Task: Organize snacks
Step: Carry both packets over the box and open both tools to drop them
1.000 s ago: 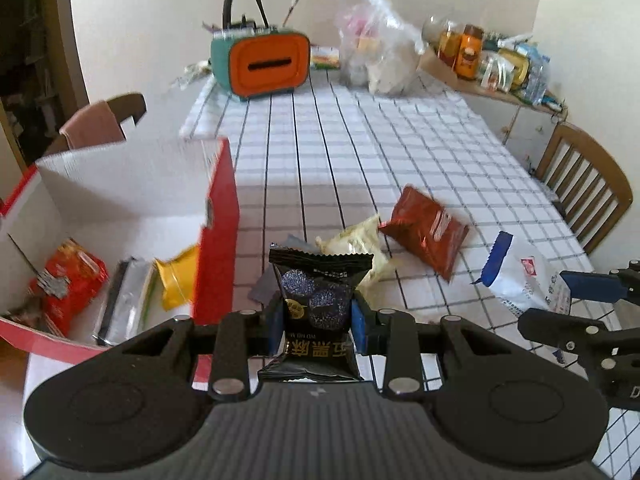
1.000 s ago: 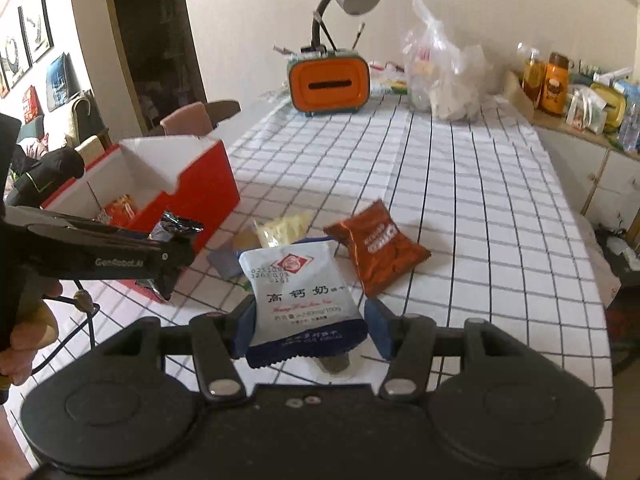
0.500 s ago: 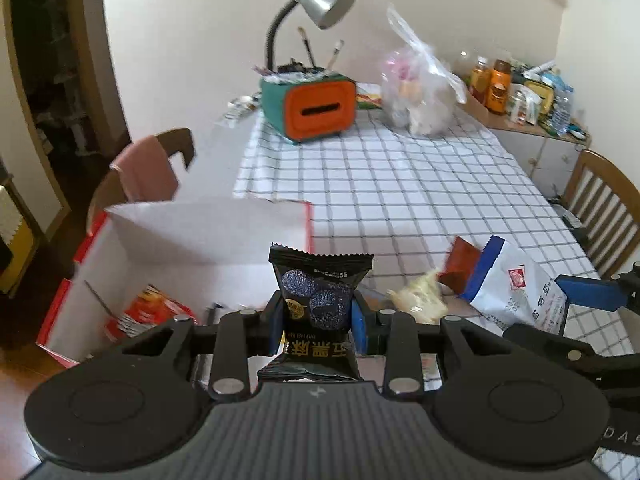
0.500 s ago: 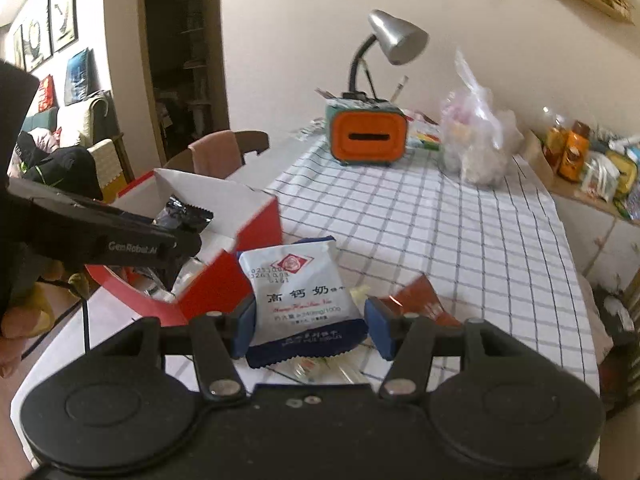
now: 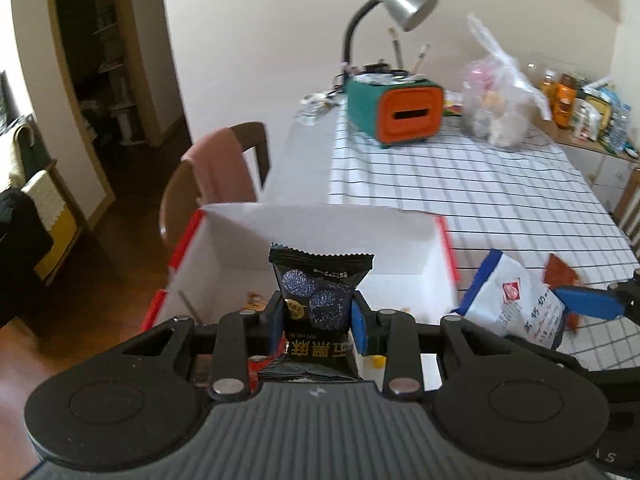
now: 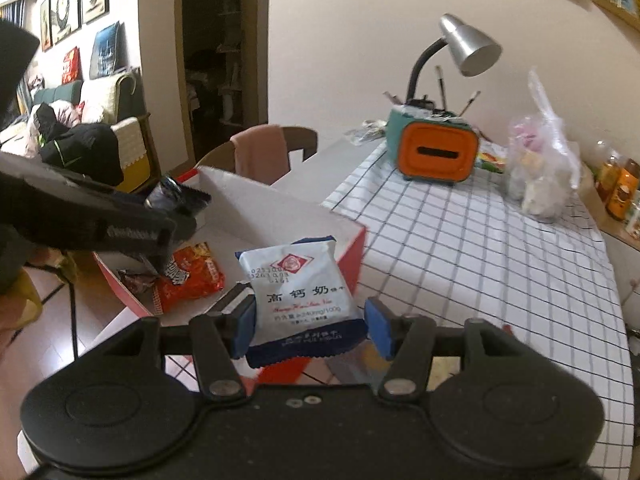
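My left gripper [image 5: 318, 322] is shut on a black snack packet [image 5: 320, 296] and holds it over the open red and white box [image 5: 312, 232]. My right gripper [image 6: 310, 326] is shut on a white and blue milk snack packet [image 6: 300, 292], held at the box's near right corner [image 6: 352, 248]. That packet also shows in the left wrist view [image 5: 516, 304]. The left gripper with the black packet [image 6: 176, 198] shows in the right wrist view. A red snack bag [image 6: 188, 276] lies inside the box. A brown-red snack bag [image 5: 560, 274] lies on the table.
The checked tablecloth [image 6: 480, 248] covers the table. At the far end stand an orange and teal holder [image 5: 400, 110] with a desk lamp [image 5: 404, 0] and a plastic bag [image 5: 500, 96]. A chair with a pink cloth [image 5: 220, 168] stands left of the box.
Both grippers have moved left and up from over the table snacks to above the box, each still holding its packet.
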Demonstrator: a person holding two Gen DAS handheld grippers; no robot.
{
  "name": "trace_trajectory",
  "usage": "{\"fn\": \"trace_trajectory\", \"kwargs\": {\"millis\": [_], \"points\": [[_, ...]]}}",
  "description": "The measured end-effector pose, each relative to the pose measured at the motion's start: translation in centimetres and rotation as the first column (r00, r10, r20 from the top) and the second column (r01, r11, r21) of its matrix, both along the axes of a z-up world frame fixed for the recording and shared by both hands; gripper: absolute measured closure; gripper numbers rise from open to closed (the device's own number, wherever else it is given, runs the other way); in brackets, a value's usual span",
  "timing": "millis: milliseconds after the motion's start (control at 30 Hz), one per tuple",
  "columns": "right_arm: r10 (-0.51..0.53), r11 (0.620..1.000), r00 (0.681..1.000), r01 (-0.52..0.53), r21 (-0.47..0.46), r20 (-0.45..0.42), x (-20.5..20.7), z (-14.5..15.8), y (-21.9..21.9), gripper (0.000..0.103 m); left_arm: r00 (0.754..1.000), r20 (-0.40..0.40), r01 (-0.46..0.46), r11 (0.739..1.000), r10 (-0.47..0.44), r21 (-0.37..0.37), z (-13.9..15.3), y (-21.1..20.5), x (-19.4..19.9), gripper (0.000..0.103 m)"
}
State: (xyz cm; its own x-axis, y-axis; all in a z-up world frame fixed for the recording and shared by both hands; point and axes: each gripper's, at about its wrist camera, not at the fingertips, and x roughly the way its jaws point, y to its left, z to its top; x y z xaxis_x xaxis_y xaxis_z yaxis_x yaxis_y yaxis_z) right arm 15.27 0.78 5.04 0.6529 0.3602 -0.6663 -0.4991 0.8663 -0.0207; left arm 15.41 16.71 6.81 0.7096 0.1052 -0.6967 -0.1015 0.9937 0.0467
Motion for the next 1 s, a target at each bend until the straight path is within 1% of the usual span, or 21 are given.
{"fn": "trace_trajectory", "kwargs": {"millis": [233,433,733,900,1000], "points": [[0.007,0.999,1.000,-0.008,-0.032,-0.014,2.0,-1.9,4.1,0.047,0.999,-0.034,-0.041,0.999,0.042,0.030,-1.7,3.6,1.4,0.070],[0.007,0.998,0.998,-0.011,-0.058,-0.062,4.0,-3.8,6.8,0.047,0.995,-0.079,-0.059,0.997,0.063,0.059,-3.4,5.4,2.8,0.070],[0.024,0.992,0.992,-0.039,-0.117,-0.124,5.4,-6.6,9.9,0.047,0.990,-0.123,-0.048,0.992,0.063,0.119,-6.1,5.6,4.0,0.070],[0.030,0.992,0.988,-0.048,-0.113,-0.153,5.7,-7.3,10.4,0.047,0.987,-0.155,-0.028,0.992,0.047,0.125,-7.3,5.0,4.5,0.070],[0.037,0.993,0.984,-0.056,-0.102,-0.175,5.7,-7.6,10.5,0.047,0.984,-0.173,-0.029,0.993,0.049,0.112,-8.0,5.0,4.7,0.070]]}}
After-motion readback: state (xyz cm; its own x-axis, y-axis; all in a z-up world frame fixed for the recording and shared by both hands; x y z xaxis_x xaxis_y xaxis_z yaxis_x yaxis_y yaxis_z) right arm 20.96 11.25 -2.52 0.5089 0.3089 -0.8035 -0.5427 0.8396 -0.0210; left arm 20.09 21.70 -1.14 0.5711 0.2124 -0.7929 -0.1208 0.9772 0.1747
